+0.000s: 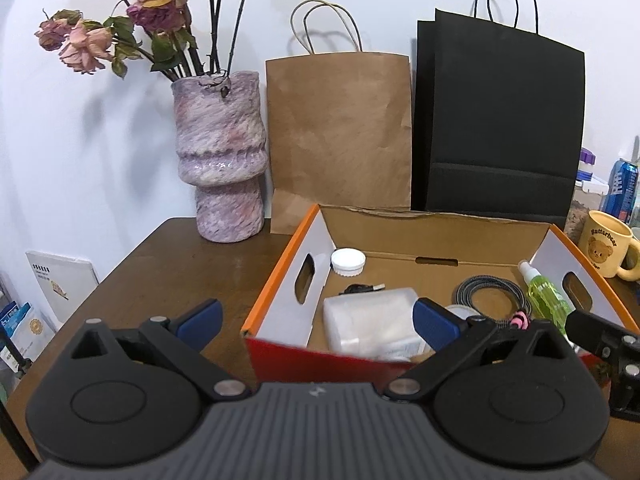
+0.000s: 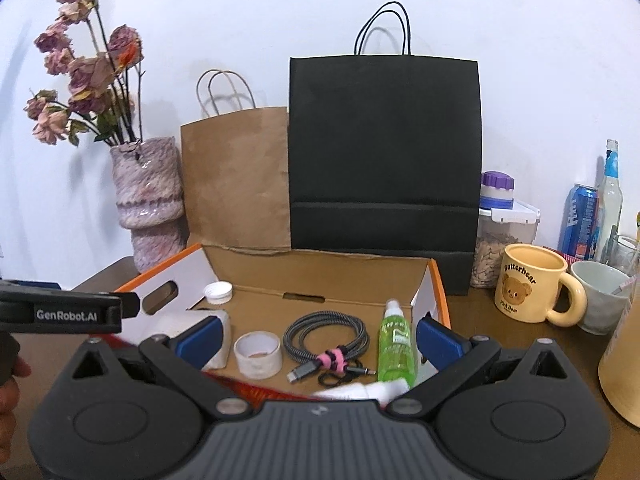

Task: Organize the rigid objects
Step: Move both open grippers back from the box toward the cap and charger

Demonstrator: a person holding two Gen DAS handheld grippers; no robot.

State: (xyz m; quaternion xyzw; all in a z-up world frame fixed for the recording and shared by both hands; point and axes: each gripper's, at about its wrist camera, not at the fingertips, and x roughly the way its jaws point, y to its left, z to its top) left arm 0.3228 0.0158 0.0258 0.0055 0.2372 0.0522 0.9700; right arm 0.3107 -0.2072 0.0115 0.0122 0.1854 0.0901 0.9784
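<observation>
An open cardboard box [image 1: 288, 280] [image 2: 434, 292] with orange edges sits on the brown table. Inside lie a white jar lid [image 1: 347, 260] [image 2: 218, 292], a white plastic-wrapped pack [image 1: 370, 320], a tape roll [image 2: 257, 354], a coiled grey cable [image 2: 326, 336] [image 1: 492, 292] with a pink tie, and a green spray bottle [image 2: 396, 344] [image 1: 546, 298]. My left gripper [image 1: 318, 322] is open, straddling the box's near left corner. My right gripper [image 2: 318, 340] is open above the box's near side, nothing between its fingers.
A purple vase [image 1: 222, 160] of dried roses, a brown paper bag [image 1: 340, 136] and a black paper bag [image 2: 384, 152] stand behind the box. To the right are a yellow bear mug [image 2: 532, 284], a grey cup [image 2: 600, 296], a food jar [image 2: 502, 232], a can and a bottle.
</observation>
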